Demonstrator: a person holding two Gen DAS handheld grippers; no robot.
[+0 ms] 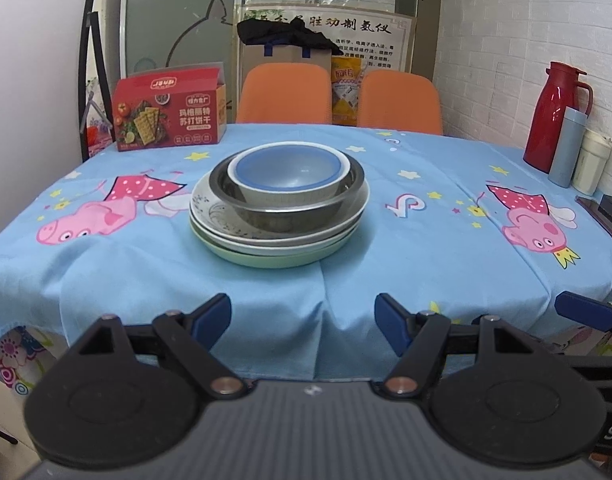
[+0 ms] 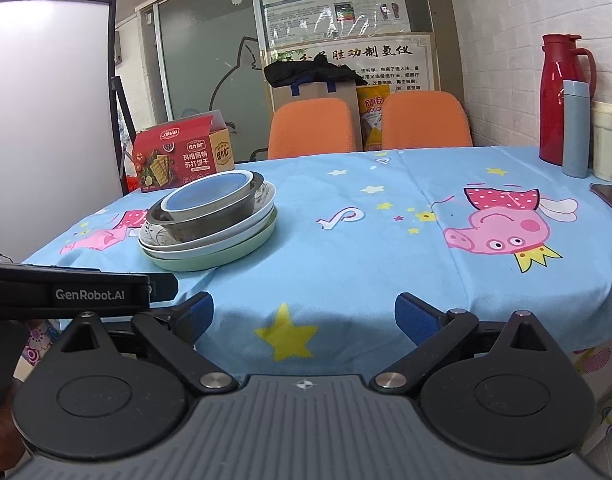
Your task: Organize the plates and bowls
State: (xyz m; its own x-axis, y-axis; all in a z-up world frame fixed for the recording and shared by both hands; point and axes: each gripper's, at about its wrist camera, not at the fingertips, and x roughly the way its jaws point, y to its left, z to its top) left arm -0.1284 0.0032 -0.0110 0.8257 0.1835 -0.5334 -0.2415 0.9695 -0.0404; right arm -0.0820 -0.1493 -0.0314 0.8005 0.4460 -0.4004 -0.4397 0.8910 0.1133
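Left wrist view: the left gripper hangs off the near table edge, jaws apart, holding nothing. A blue cartoon tablecloth covers the table. At its centre stands the stack: a blue-rimmed bowl in a steel bowl on plates. A red cracker box sits far left; a red thermos stands far right by the white brick wall.

Right wrist view: the right gripper is likewise spread and empty. The stack lies left of centre. Two orange chairs stand beyond the table.
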